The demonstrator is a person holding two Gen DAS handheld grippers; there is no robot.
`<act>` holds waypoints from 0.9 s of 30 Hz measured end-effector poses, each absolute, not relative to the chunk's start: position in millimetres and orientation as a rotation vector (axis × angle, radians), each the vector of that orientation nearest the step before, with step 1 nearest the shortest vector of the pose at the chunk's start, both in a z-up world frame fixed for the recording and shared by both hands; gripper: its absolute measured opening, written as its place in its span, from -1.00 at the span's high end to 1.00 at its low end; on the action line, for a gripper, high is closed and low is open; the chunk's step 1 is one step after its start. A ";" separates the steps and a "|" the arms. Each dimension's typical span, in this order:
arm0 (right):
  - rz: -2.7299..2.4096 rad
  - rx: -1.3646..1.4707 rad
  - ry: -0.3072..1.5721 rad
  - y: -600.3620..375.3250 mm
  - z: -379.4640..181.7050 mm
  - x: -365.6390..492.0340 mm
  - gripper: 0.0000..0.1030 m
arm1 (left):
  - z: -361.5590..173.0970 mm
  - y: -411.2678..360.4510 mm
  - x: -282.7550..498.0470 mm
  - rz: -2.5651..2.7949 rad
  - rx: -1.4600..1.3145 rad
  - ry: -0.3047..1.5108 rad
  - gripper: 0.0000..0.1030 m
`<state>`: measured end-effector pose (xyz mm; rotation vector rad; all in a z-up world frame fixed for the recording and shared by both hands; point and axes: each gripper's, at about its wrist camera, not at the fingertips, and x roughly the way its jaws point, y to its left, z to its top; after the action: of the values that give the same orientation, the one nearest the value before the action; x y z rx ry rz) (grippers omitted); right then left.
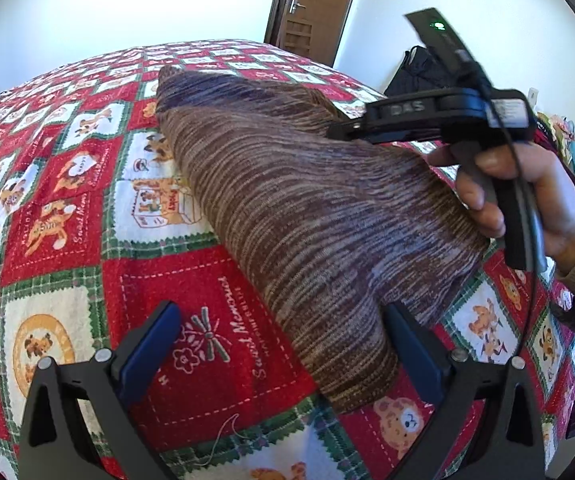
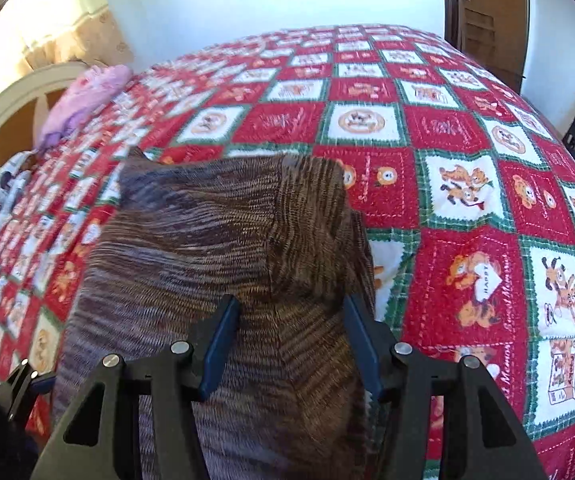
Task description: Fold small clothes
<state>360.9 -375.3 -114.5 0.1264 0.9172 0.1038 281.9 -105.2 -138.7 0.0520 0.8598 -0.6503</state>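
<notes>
Between the half-open jaws of the right hand-held gripper (image 2: 291, 340) a fold of the knitted garment (image 2: 223, 248) is seen, not visibly pinched. Its long axis runs away from the left hand-held gripper (image 1: 283, 344), wide open and holding nothing.

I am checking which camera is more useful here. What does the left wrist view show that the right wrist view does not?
Only the left wrist view shows the person's hand holding the right gripper, and the open left gripper beside the garment's near edge. Only the right wrist view shows the pink item near the headboard, and the right gripper's blue pads spread over the knit. Both show the brown striped knit garment lying on the red patchwork quilt, and the wooden door.
</notes>
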 end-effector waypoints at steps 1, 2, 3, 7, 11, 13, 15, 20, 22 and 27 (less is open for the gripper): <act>0.109 0.146 0.895 -380.3 -110.5 357.1 -0.09 | -136.7 -104.6 280.0 -0.637 0.054 0.852 -1.00; 0.115 0.171 0.865 -386.7 -105.1 354.6 -0.09 | -133.6 -102.5 276.3 -0.618 0.053 0.836 -1.00; 0.121 0.191 0.840 -392.3 -100.9 350.9 -0.09 | -129.9 -99.9 271.3 -0.613 0.044 0.821 -1.00; 0.154 0.278 0.808 -417.5 -96.0 352.1 -0.15 | -111.9 -78.4 264.8 -0.647 -0.117 0.786 -1.00; 0.170 0.377 0.829 -436.8 -107.3 361.4 -0.15 | -101.4 -77.1 273.2 -0.628 -0.175 0.762 -1.00; 0.181 0.391 0.849 -437.6 -114.4 367.1 -0.15 | -106.8 -88.2 282.1 -0.629 -0.152 0.797 -1.00; 0.191 0.376 0.879 -432.3 -124.3 375.6 -0.15 | -116.0 -97.5 286.1 -0.627 -0.139 0.824 -0.99; 0.200 0.385 0.873 -432.0 -135.7 386.2 -0.15 | -131.5 -113.7 296.5 -0.647 -0.134 0.891 -0.93; 0.219 0.391 0.865 -433.1 -137.2 390.0 -0.15 | -133.6 -114.5 302.5 -0.658 -0.153 0.910 -0.93; 0.313 0.421 0.877 -427.6 -140.8 401.4 0.10 | -136.3 -115.8 314.7 -0.670 -0.208 0.924 -0.73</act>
<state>401.4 -427.6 -140.8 0.4209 0.8766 0.3126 314.7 -115.8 -136.3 -0.2077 0.9243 -0.6704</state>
